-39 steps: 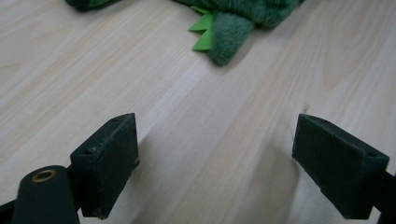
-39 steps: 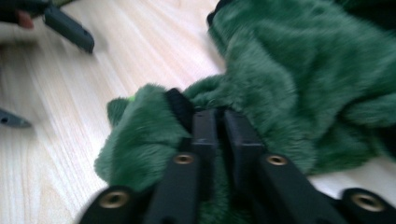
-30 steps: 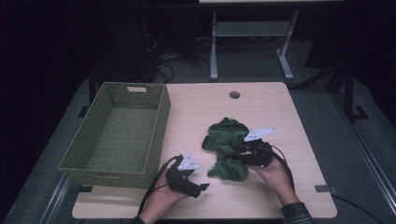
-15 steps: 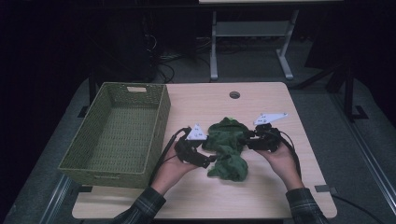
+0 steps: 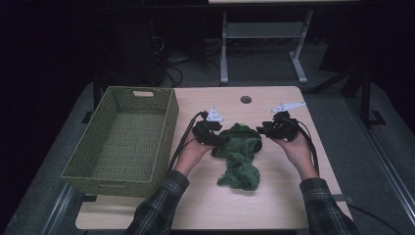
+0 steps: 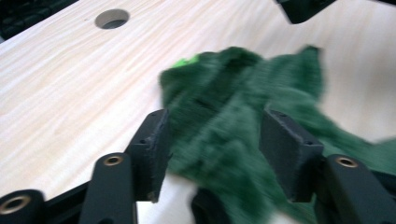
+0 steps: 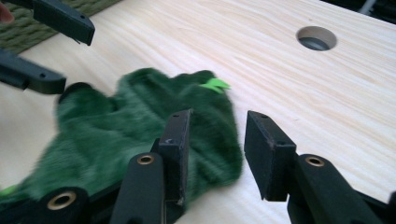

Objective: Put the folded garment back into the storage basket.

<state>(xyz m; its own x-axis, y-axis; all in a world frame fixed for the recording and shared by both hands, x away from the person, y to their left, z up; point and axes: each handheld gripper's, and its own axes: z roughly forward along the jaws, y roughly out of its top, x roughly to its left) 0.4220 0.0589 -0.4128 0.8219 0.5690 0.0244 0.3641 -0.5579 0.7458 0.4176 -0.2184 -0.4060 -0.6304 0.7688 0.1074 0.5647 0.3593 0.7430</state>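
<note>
A fuzzy dark green cloth (image 5: pixel 240 156) lies mid-table, its top edge drawn out between my two grippers and the rest trailing toward the person. My left gripper (image 5: pixel 215 138) is at the cloth's left corner. In the left gripper view its jaws (image 6: pixel 215 135) have just been closing, and the cloth (image 6: pixel 224 93) fills the gap against both pads. My right gripper (image 5: pixel 266 131) is at the right corner. In the right gripper view the cloth (image 7: pixel 116 121) bunches between its jaws (image 7: pixel 217 135), with a bright green tag (image 7: pixel 215 85) at the top.
A green woven basket (image 5: pixel 164 122) stands on the table's left half, close to my left forearm. A round cable hole (image 5: pixel 245 100) sits near the table's far edge. Bare wood (image 5: pixel 279 205) lies toward the person. Cables trail from both grippers.
Both hands moved away from the person, up the table. The left gripper came from the front edge to the cloth's left side, and the lumped cloth is now stretched out between the grippers.
</note>
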